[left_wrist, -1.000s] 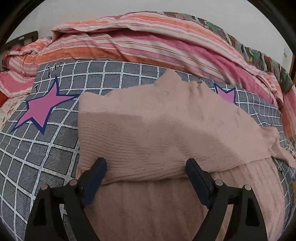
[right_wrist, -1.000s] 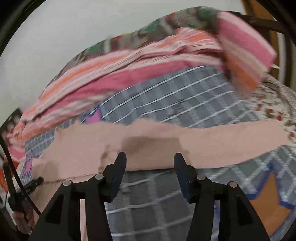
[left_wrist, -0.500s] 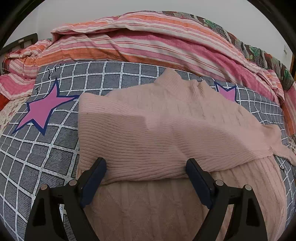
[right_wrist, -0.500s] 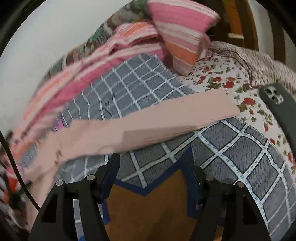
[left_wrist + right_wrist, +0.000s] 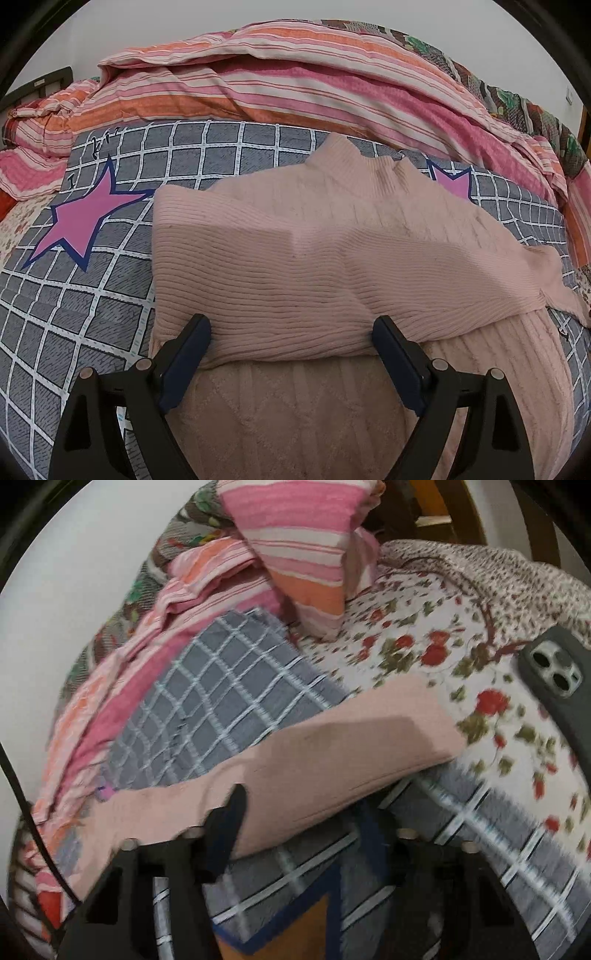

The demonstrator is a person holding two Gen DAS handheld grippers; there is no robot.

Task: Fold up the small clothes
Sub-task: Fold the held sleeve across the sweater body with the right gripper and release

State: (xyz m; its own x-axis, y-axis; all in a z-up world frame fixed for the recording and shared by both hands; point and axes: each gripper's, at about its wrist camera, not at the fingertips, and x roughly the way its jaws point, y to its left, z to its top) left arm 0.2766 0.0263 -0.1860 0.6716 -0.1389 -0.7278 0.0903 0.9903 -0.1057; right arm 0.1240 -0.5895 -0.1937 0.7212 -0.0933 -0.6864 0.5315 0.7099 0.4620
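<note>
I am holding my left gripper (image 5: 291, 334) low over the pink knit sweater (image 5: 332, 251), its fingers (image 5: 184, 363) spread wide on either side of the folded sleeve edge and clamping nothing. The sweater is lying across the grey checked bedspread (image 5: 74, 295), collar pointing toward the striped pink and orange duvet (image 5: 295, 81) bunched along the far side. One sleeve is lying folded across the chest, a purple star (image 5: 81, 218) on the bedspread is showing to its left and a smaller one (image 5: 452, 182) past the collar.

In my right wrist view the picture is smeared with motion. My right gripper (image 5: 310, 812) is sitting at the other sleeve (image 5: 351, 746), which is stretching out over the checked bedspread toward a floral sheet (image 5: 443, 657). Its jaws have just been closing, and the sleeve's lower edge is lying between them; the left finger is overlapping the cloth, the right one is hidden under it, so I cannot tell whether the pads are pressing yet. A dark phone (image 5: 557, 686) is lying on the floral sheet to the right, and a striped pillow (image 5: 306, 542) is propped behind
</note>
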